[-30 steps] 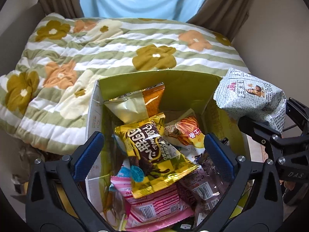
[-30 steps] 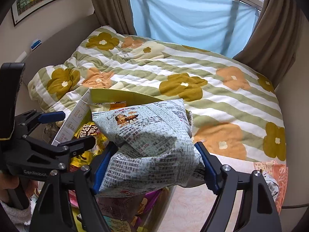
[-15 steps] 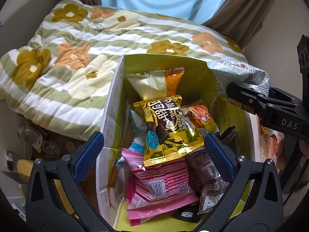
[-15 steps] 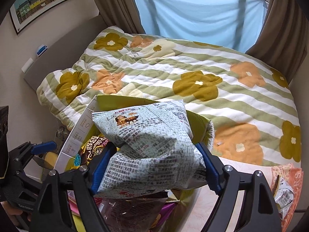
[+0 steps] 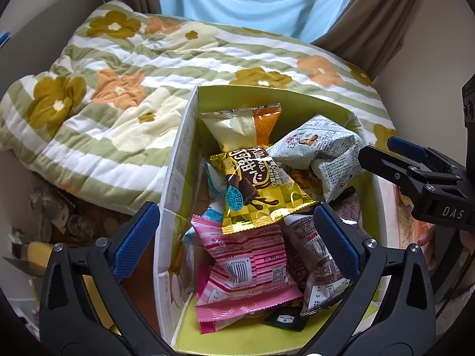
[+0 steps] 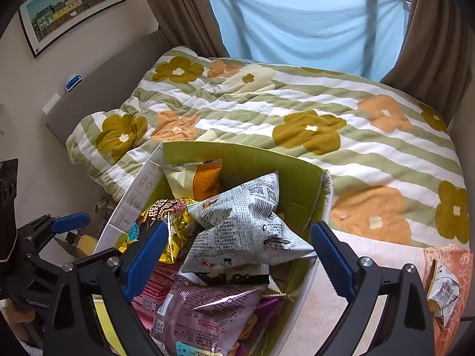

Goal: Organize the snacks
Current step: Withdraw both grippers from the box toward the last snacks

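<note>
1. Right gripper: jaws spread wide, nothing between the pads. It hangs over the box's right half.
2. Left gripper: jaws also wide apart, empty. It straddles the box's left wall, one blue pad outside, one over the contents.
3. Newsprint-pattern bag is free of the jaws and lies tilted in the box, on top of the pile at the far right. In the left wrist view it leans toward the right wall; can't tell whether it actually touches it.
4. Gold chocolate packet sits mid-pile, just left of the newsprint bag, their edges overlapping.
5. Cream-and-orange bag stands against the far wall of the box.
6. Pink striped packet is under the gold one, near side. Mauve packet lies beside it on the right.
7. Box interior is yellow-green, exterior white. It sits just beside the bed.
8. Floral quilt covers the bed beyond the box. One more snack packet lies outside the box, far right, partly cut off by the frame.
</note>
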{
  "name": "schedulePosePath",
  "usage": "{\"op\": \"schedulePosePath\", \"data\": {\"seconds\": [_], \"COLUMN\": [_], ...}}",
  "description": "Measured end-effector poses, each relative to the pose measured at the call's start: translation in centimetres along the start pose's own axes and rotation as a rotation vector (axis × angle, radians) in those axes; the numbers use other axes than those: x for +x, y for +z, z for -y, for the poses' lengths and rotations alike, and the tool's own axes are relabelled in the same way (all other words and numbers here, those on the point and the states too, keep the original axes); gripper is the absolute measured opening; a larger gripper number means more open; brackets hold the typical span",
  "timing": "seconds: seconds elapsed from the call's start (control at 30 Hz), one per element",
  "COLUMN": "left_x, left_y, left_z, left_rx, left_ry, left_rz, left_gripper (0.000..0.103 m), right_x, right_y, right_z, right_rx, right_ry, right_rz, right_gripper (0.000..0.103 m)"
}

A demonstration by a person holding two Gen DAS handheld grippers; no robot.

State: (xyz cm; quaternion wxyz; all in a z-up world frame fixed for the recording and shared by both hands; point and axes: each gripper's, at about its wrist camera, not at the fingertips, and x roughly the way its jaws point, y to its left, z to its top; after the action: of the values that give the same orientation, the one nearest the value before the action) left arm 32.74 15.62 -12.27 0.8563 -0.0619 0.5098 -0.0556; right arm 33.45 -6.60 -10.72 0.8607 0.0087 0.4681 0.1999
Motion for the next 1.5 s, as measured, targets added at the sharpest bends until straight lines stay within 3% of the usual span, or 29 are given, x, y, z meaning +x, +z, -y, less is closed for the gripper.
{"op": "schedulePosePath", "data": {"seconds": [0.37, 0.63, 1.0, 1.23, 1.5], "left_x": [-3.6, -4.8, -3.2, 0.6, 7.6], "left_y": [-0.7, -0.3, -0.5, -2.1, -4.1], "left_z": [2.2, 7.6, 21.2, 32.6, 43.8], "left_rx": [0.053, 0.178, 0.373, 0.502, 0.626], "left_ry": [-0.047, -0.177, -0.297, -0.335, -0.341], "left_rz": [0.067, 0.102, 0.068, -0.008, -0.135], "left_gripper": [0.103, 0.103, 0.103, 0.103, 0.103], "right_x": [-5.7, -11.3, -17.5, -19.0, -18.1], "right_y": [-2.0, -6.1, -14.7, -20.5, -25.2], "right_z": [0.4, 3.0, 11.6, 18.1, 21.3], "right_rx": [0.035, 0.111, 0.295, 0.394, 0.401], "right_ry": [-0.053, -0.209, -0.423, -0.494, -0.552], "right_rz": [0.086, 0.138, 0.121, 0.069, 0.038], "right_gripper": [0.096, 0.096, 0.096, 0.096, 0.096]}}
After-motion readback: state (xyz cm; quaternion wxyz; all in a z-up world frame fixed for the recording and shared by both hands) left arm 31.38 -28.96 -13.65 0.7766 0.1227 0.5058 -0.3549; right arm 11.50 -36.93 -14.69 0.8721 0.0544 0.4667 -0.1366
